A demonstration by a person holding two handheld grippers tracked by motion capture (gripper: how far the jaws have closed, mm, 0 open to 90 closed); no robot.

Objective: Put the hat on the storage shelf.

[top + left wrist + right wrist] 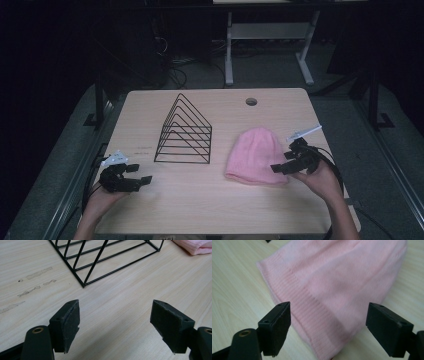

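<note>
Since the pink knitted hat (255, 156) lies flat on the surface (200, 200) to the right of the black wire rack (183, 131), well apart from it, the work in hand looks like taking hold of the hat, perhaps to bring it to the rack; that second part is only a guess. The right hand-held gripper (281, 168) sits at the hat's near right edge, and in the right gripper view its jaws stand wide apart with the ribbed brim (312, 312) of the hat between and beyond them, the pads not pressing on the knit, so it holds nothing. That wide spread suits soft, thick cloth: the jaws need room to straddle a fold of brim before closing. The left hand-held gripper (134, 181) waits near the front left of the surface, its jaws also wide open and empty over bare wood, pointing toward the rack's near corner (84, 285), probably kept clear so the right hand can work, or ready to steady the rack
</note>
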